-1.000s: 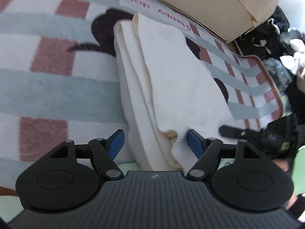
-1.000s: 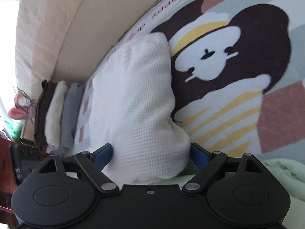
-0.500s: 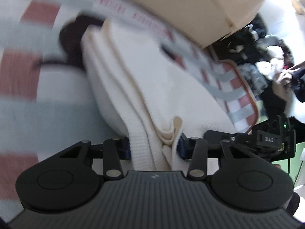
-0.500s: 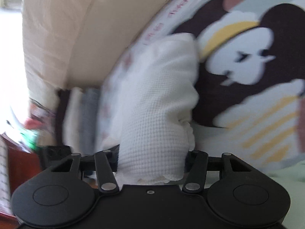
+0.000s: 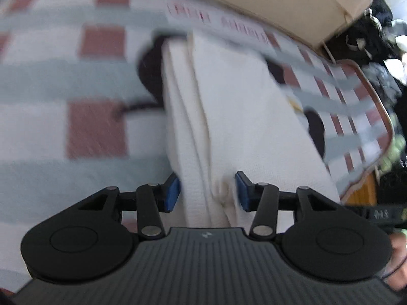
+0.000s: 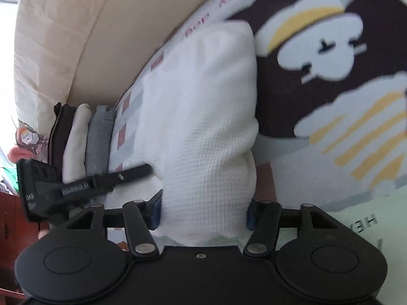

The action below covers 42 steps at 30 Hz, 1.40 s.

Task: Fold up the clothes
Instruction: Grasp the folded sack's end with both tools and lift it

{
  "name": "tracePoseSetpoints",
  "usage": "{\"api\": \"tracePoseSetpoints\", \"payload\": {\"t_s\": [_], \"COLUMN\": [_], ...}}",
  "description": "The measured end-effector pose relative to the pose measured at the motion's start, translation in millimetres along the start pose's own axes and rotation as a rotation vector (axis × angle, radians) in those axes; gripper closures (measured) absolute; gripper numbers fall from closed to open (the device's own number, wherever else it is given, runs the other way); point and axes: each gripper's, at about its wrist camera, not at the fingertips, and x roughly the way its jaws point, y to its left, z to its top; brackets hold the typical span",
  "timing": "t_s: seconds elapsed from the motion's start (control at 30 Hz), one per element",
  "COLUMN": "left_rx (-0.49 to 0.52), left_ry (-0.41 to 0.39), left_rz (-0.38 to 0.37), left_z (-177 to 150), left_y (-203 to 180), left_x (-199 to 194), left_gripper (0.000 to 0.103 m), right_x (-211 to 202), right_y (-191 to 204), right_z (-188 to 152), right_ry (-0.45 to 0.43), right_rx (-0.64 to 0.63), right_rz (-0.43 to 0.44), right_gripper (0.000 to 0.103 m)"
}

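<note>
A folded white waffle-knit garment (image 5: 229, 117) lies on a checked cartoon blanket (image 5: 96, 129). My left gripper (image 5: 207, 190) is shut on one near corner of the garment, its blue pads (image 5: 173, 190) pressed into the cloth. My right gripper (image 6: 203, 213) is shut on the other near end of the same garment (image 6: 203, 117), which bulges up between the pads. The left gripper's body shows in the right wrist view (image 6: 84, 185), just left of the garment.
A beige sofa back (image 6: 76, 30) runs behind the blanket. A stack of folded clothes (image 6: 84, 137), dark, cream and grey, stands against it. Dark clutter (image 5: 376, 30) lies past the blanket's right edge. Pale green cloth (image 6: 356, 228) lies at the near right.
Both grippers closed from open onto the near ends of the white garment. The garment has bunched and lifted a little at the near edge, and the views have shifted.
</note>
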Motion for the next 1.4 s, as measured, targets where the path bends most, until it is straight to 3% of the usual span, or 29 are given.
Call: {"api": "tracePoseSetpoints", "payload": {"t_s": [0.03, 0.1, 0.17, 0.23, 0.3, 0.4, 0.5, 0.67, 0.8, 0.87, 1.03, 1.1, 1.17, 1.4], "left_rx": [-0.015, -0.076, -0.143, -0.188, -0.186, -0.170, -0.154, -0.113, -0.196, -0.242, -0.263, -0.231, -0.196, -0.213], "left_ry": [-0.034, -0.048, -0.036, -0.017, 0.012, 0.053, 0.062, 0.064, 0.115, 0.153, 0.166, 0.147, 0.130, 0.105], "left_rz": [0.006, -0.082, -0.170, -0.207, -0.212, -0.207, -0.212, -0.137, -0.234, -0.254, -0.311, -0.285, -0.255, -0.256], "left_z": [3, 3, 2, 2, 3, 2, -1, -8, -14, -17, -14, -14, -14, -16], "left_y": [7, 24, 37, 44, 42, 37, 31, 28, 39, 45, 48, 41, 32, 27], "left_x": [-6, -10, -10, -1, 10, 23, 30, 34, 46, 58, 65, 63, 60, 52], "left_gripper": [0.060, 0.058, 0.057, 0.054, 0.049, 0.048, 0.048, 0.039, 0.038, 0.032, 0.032, 0.041, 0.053, 0.059], "right_x": [-3, -13, -31, -43, -47, -20, 2, 18, 32, 40, 48, 51, 54, 42], "right_y": [4, 12, 14, 11, 7, 0, -5, -20, -21, -19, -3, 3, 9, 26], "right_z": [1, -3, -11, -7, 1, 18, 26, 35, 35, 36, 42, 45, 47, 47], "right_ry": [0.006, 0.000, -0.053, -0.105, -0.135, -0.105, -0.085, -0.034, 0.028, 0.059, 0.088, 0.100, 0.111, 0.068], "right_rx": [-0.045, -0.136, -0.201, -0.194, -0.163, -0.093, -0.069, 0.005, 0.014, 0.005, -0.104, -0.148, -0.191, -0.270], "right_rz": [-0.053, -0.164, -0.195, -0.161, -0.118, -0.084, -0.145, -0.044, 0.017, 0.040, 0.022, 0.014, 0.007, -0.008], "right_gripper": [0.034, 0.031, 0.031, 0.031, 0.022, 0.019, 0.019, 0.019, 0.019, 0.019, 0.018, 0.032, 0.040, 0.053]}}
